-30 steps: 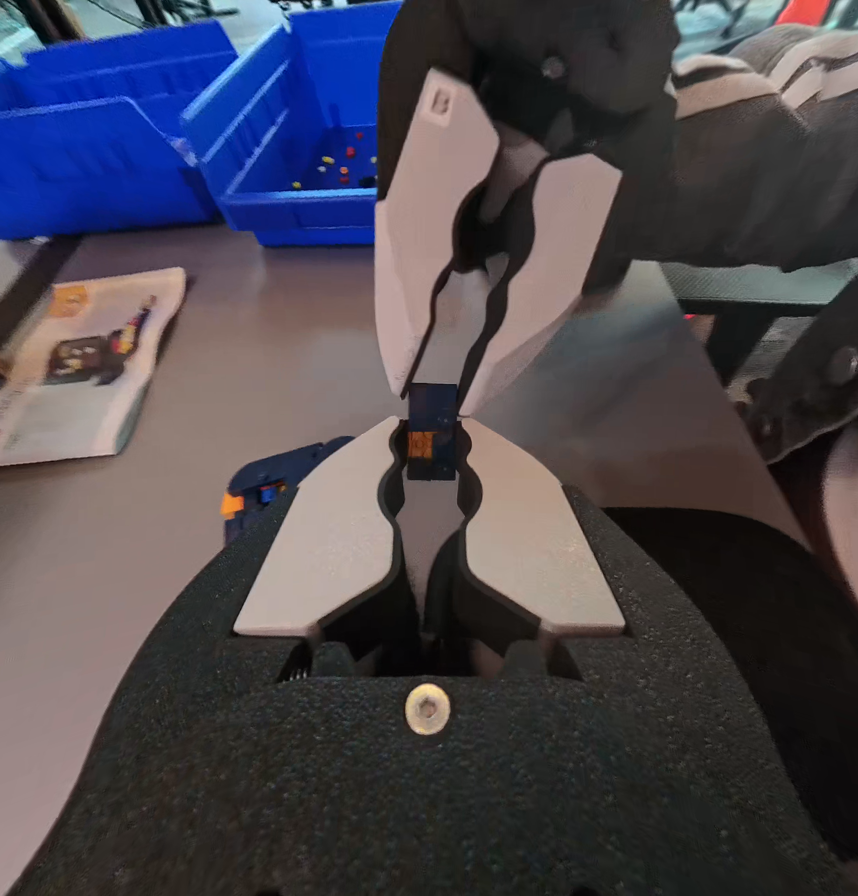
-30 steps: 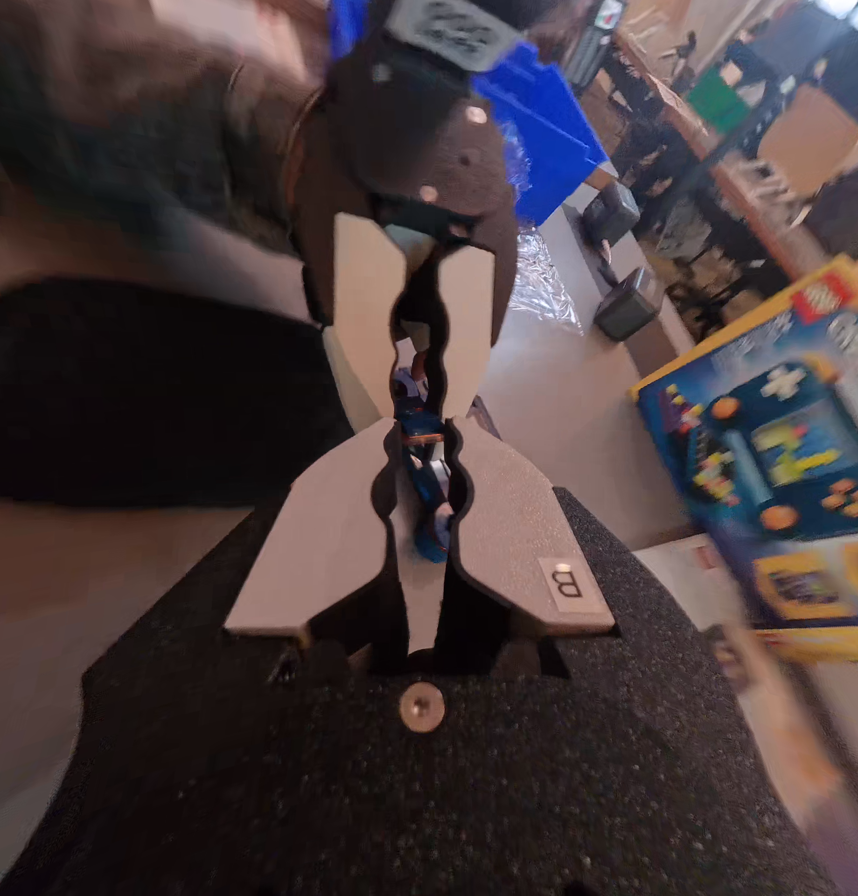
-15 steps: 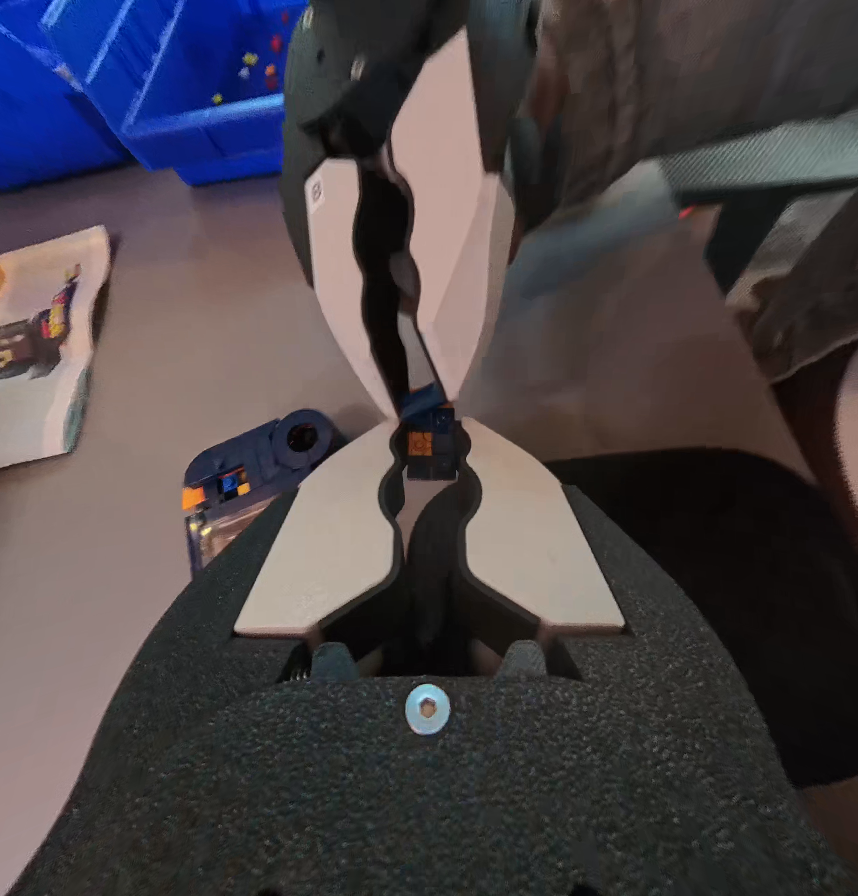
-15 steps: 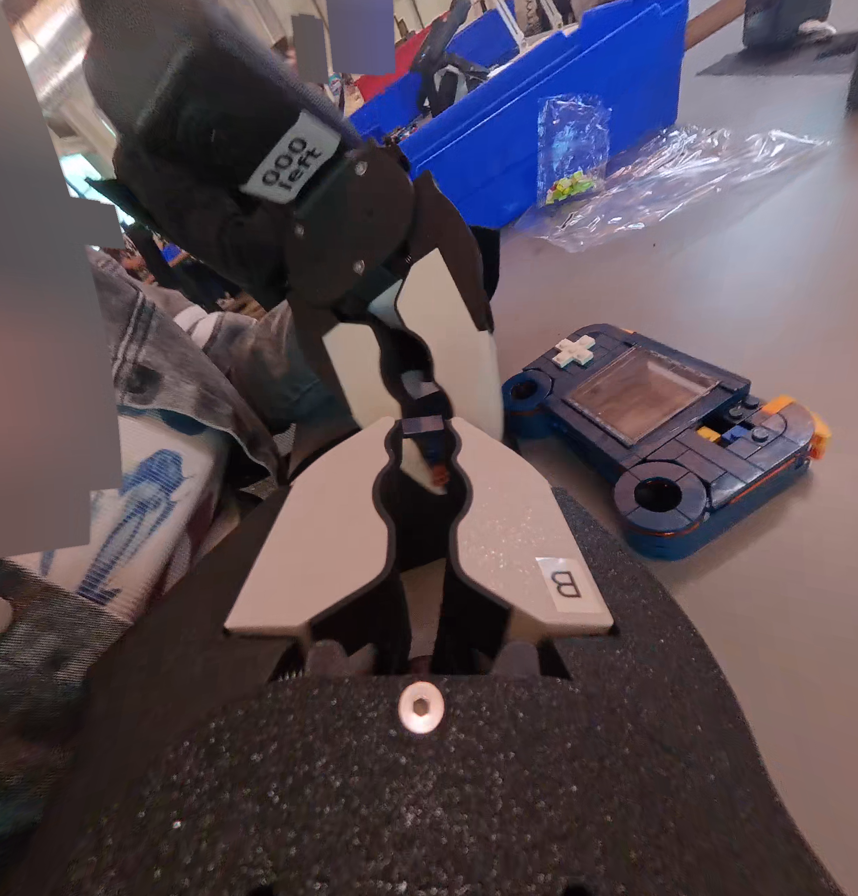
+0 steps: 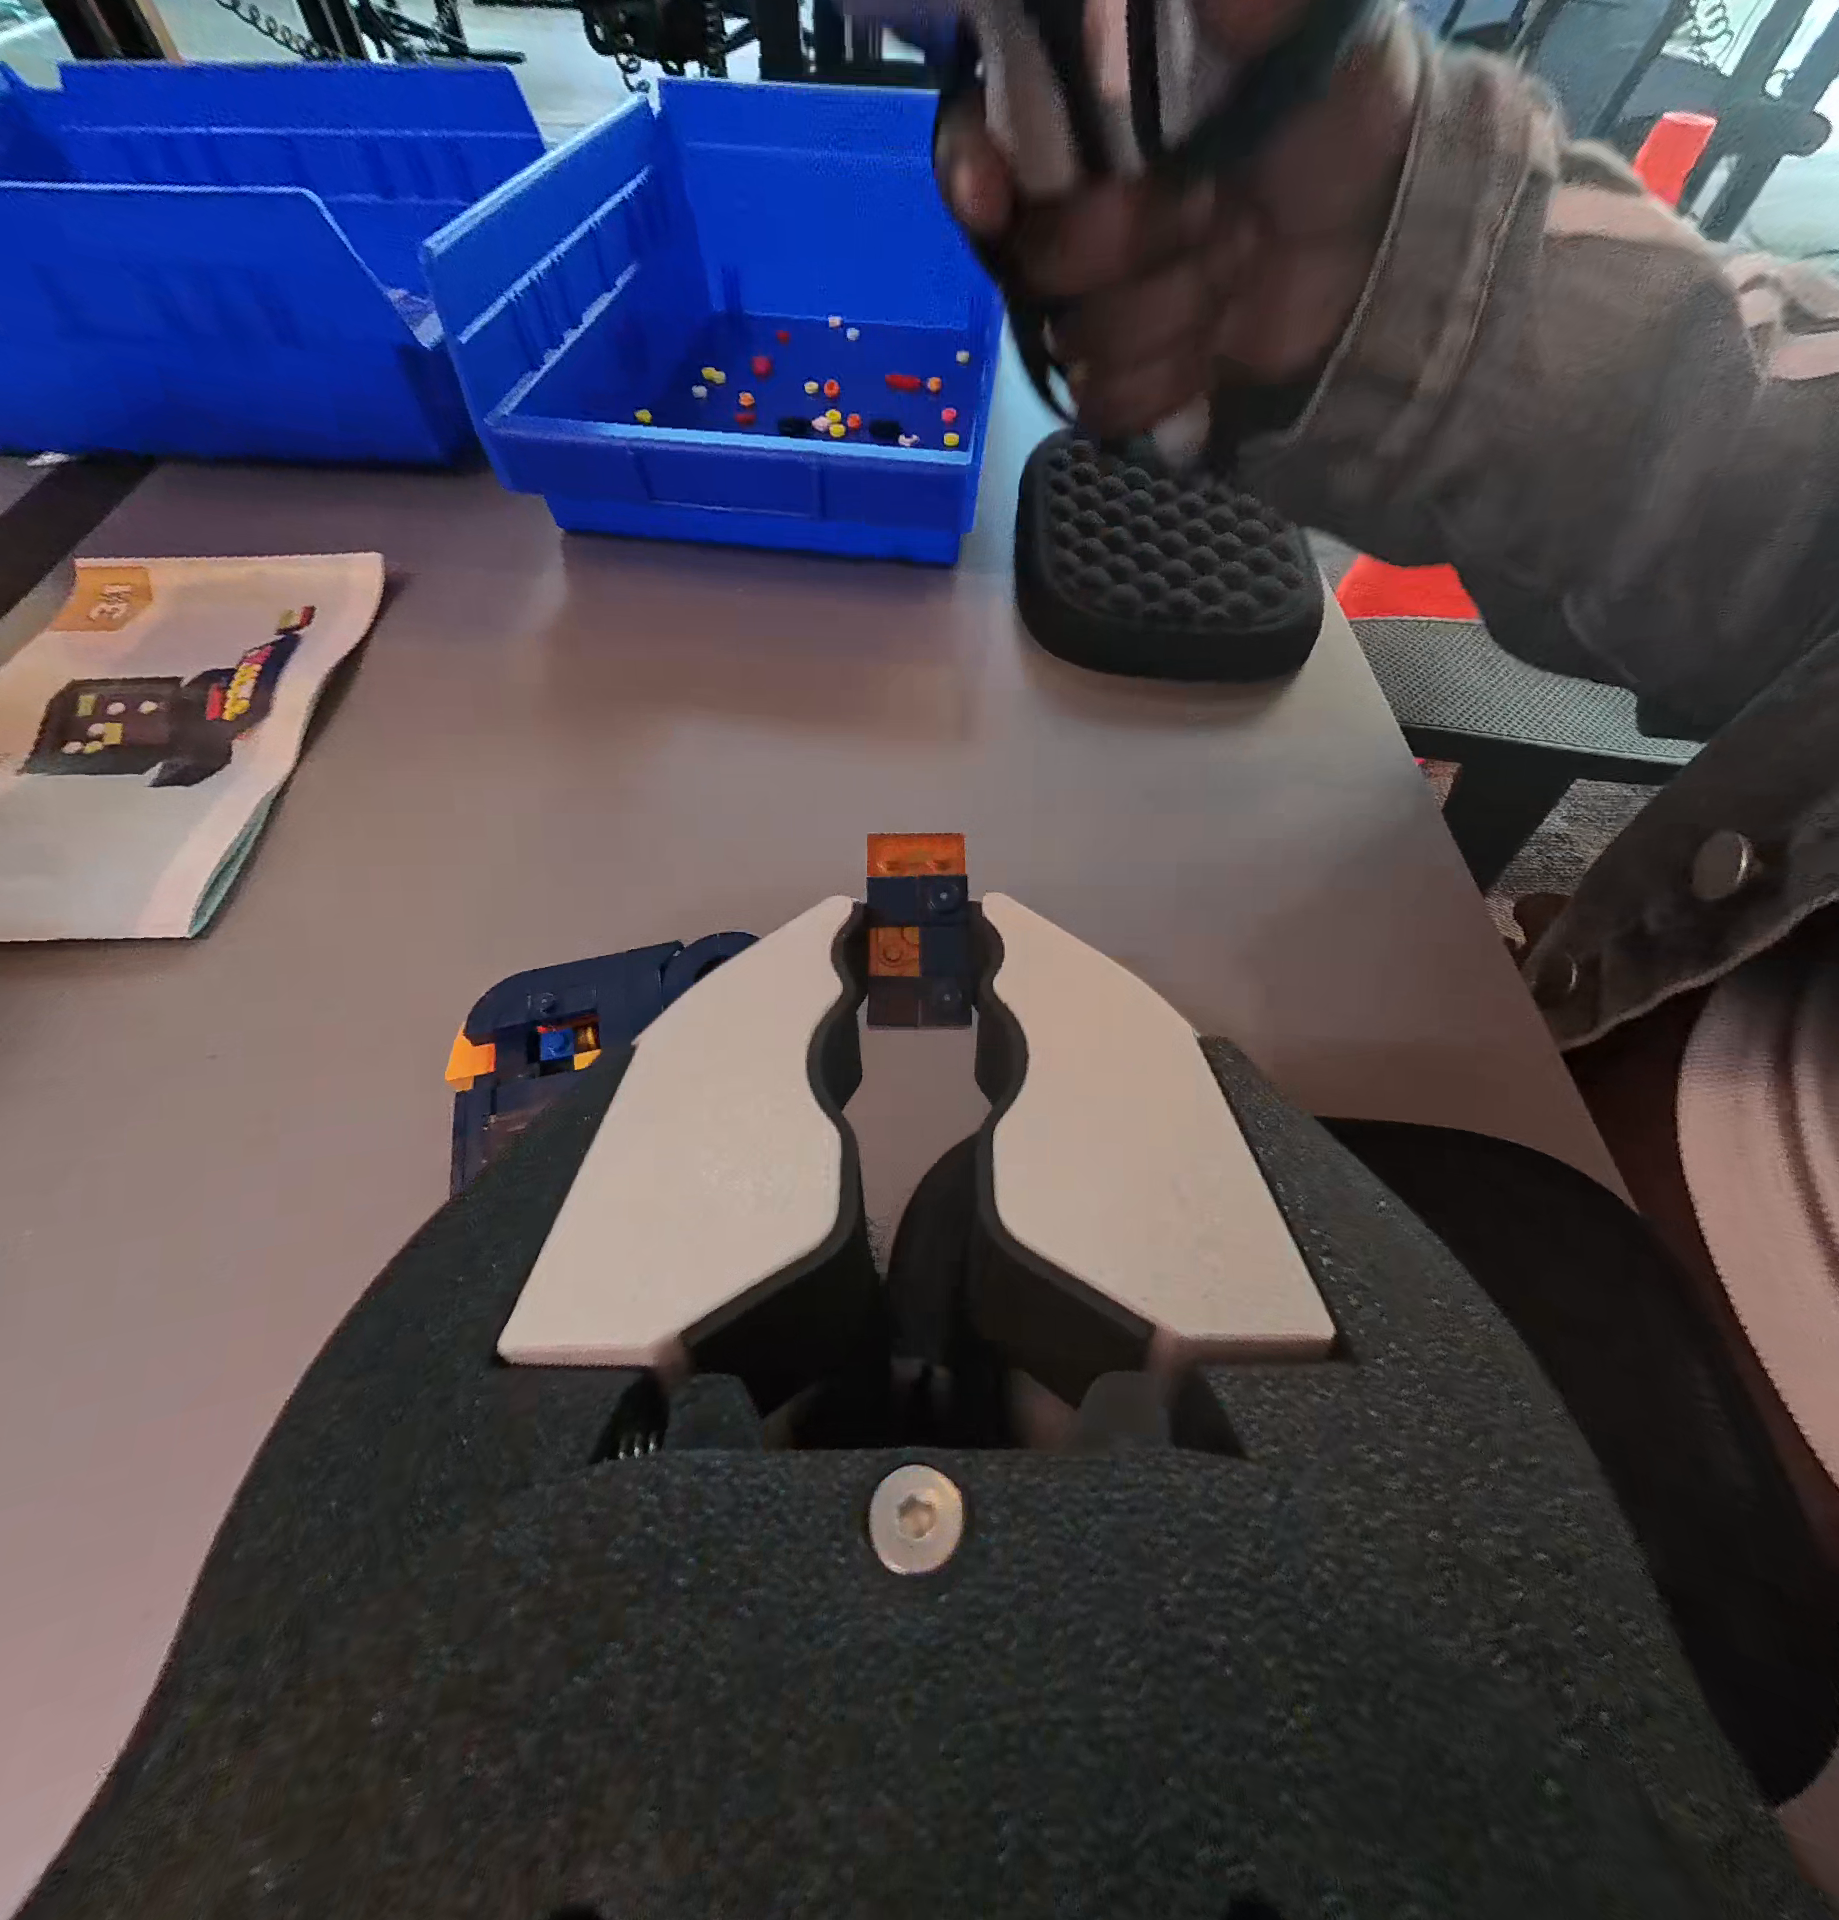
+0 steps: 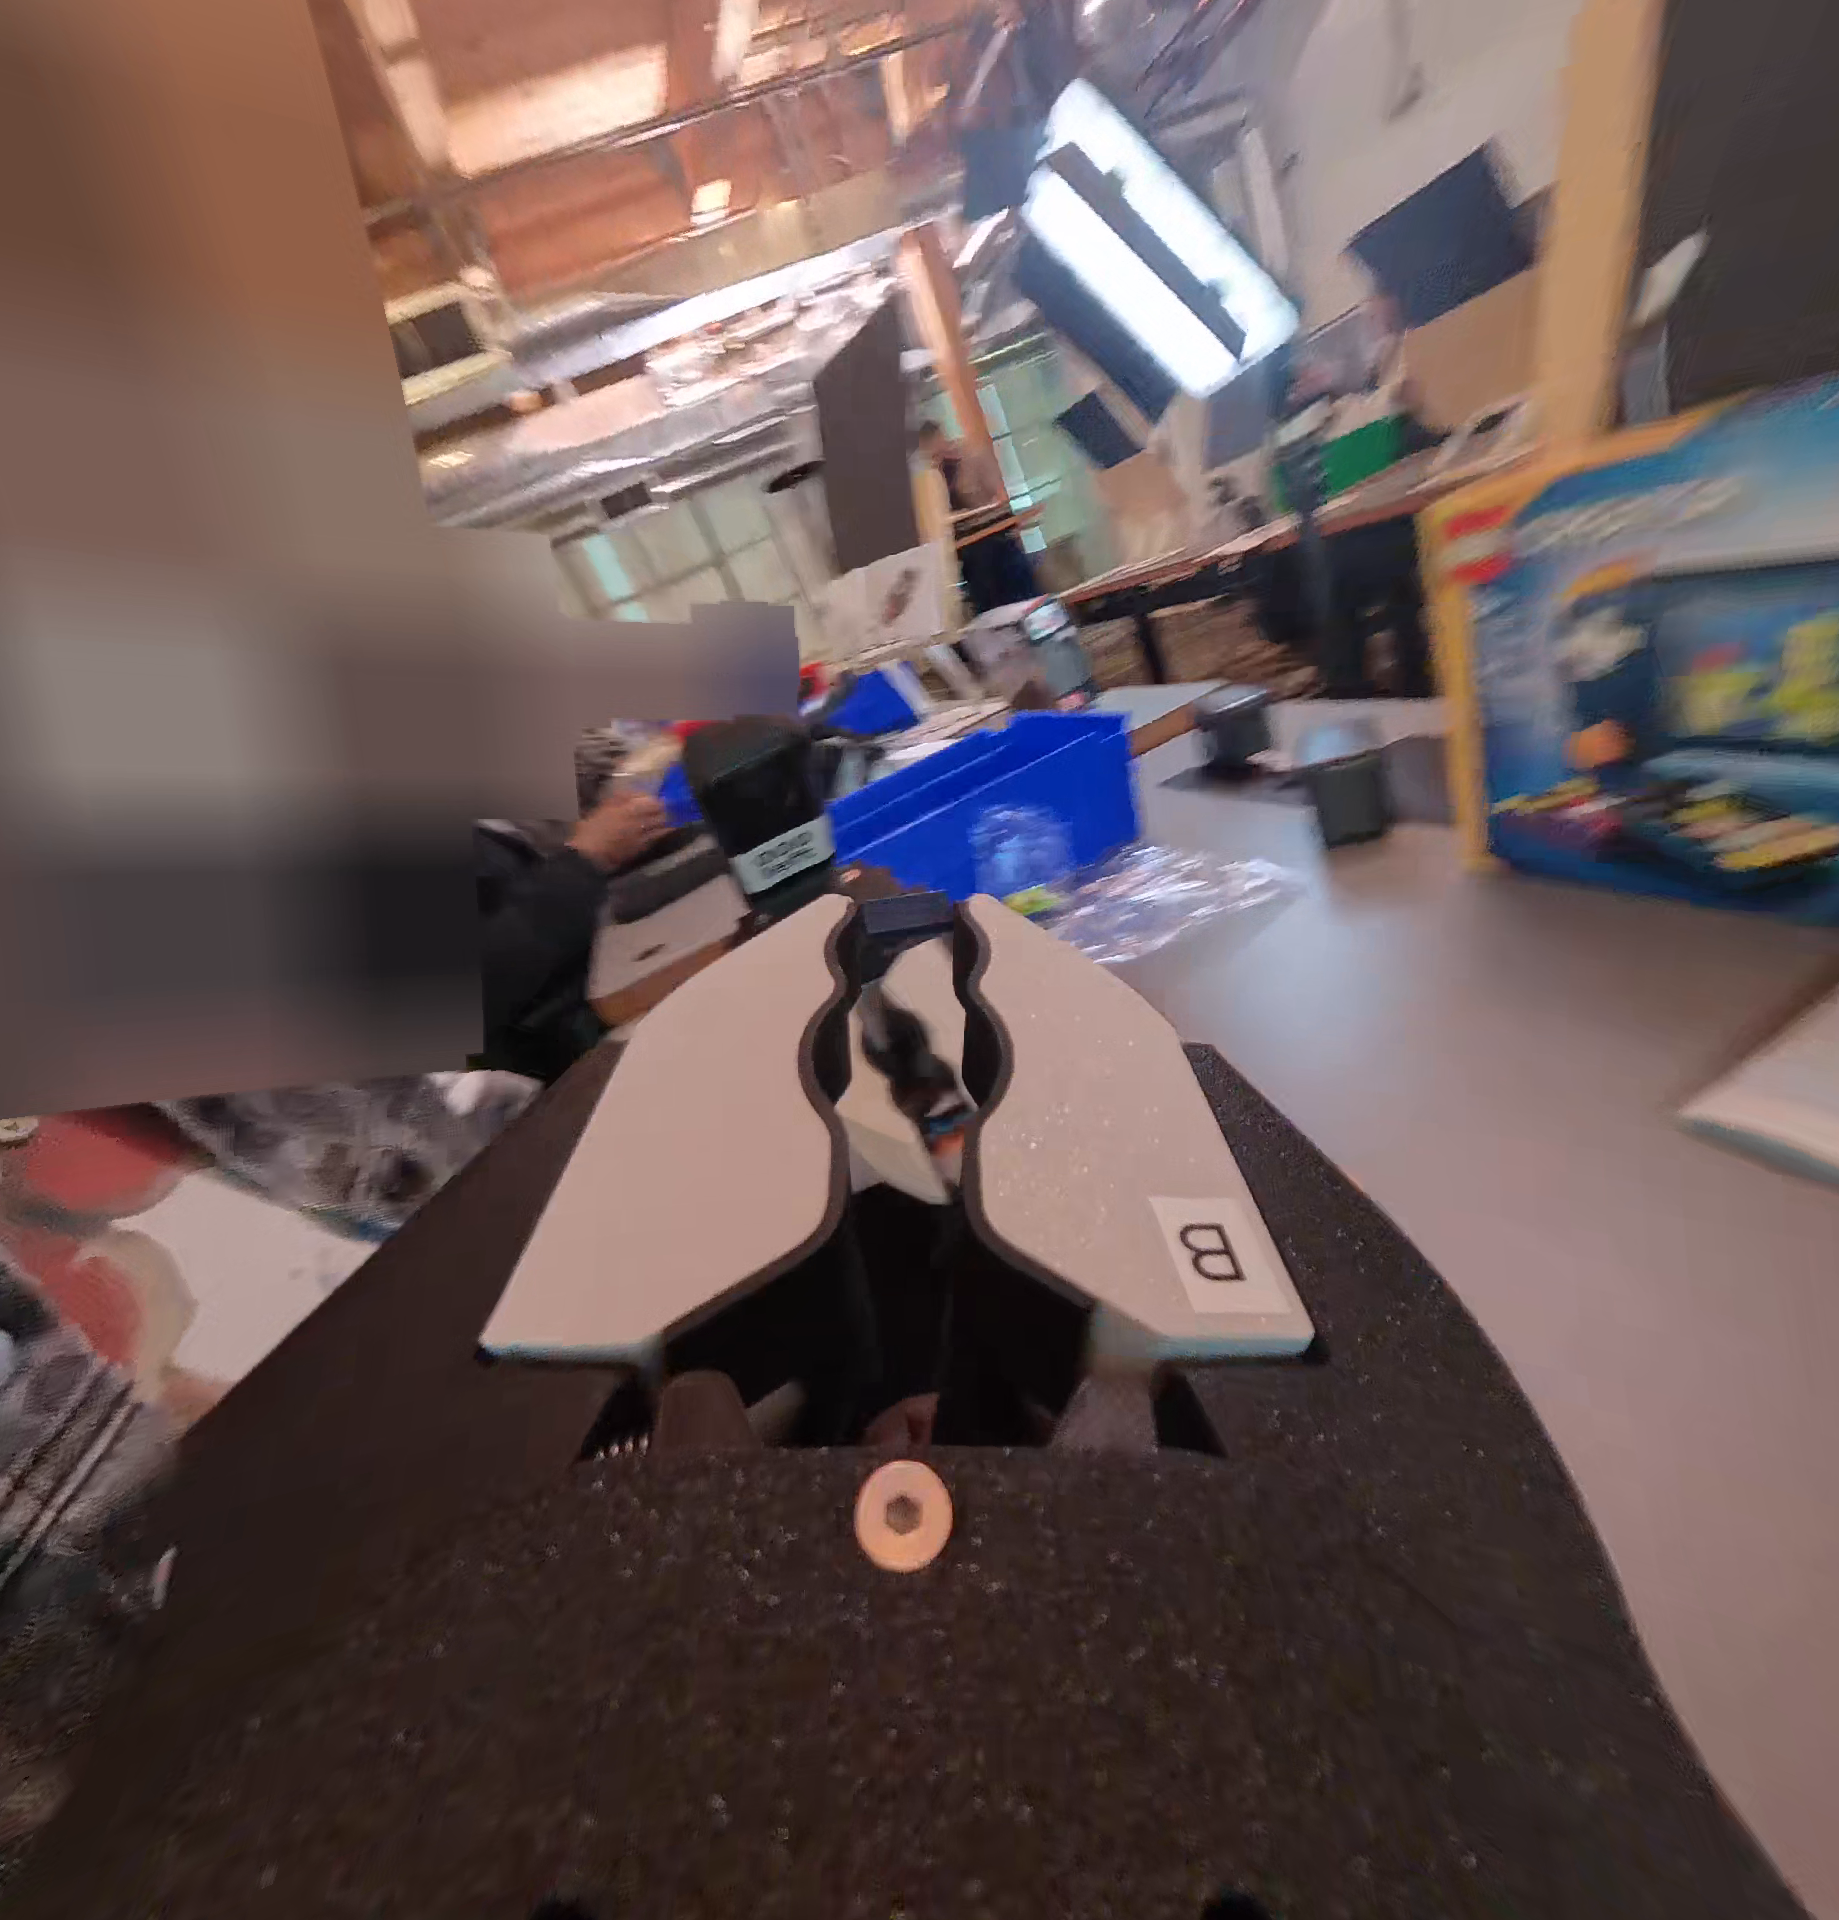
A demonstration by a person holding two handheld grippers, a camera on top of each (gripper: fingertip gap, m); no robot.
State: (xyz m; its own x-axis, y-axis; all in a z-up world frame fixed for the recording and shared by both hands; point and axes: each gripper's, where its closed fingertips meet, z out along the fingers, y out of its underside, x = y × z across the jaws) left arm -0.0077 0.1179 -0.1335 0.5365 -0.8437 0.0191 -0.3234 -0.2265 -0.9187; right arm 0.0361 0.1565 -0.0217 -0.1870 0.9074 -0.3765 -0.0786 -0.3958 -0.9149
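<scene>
Fingers on my left gripper (image 5: pixel 917 914) are clamped on a small navy-and-orange brick stack (image 5: pixel 917 930), held above the table (image 5: pixel 686 748) so its orange top pokes out clear. Right gripper (image 6: pixel 902 914) pinches a dark blue piece (image 6: pixel 902 916), raised off the table; bigger brick build (image 5: pixel 562 1029) sits near-left.

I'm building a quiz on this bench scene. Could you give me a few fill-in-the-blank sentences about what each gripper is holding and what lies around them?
1. The left gripper is shut on a small brick stack of dark blue and ____ pieces.
2. The loose little pieces lie in an open bin coloured ____.
3. The booklet lies on the ____.
4. The right gripper pinches a dark ____ piece.

Missing words: orange; blue; table; blue
</scene>
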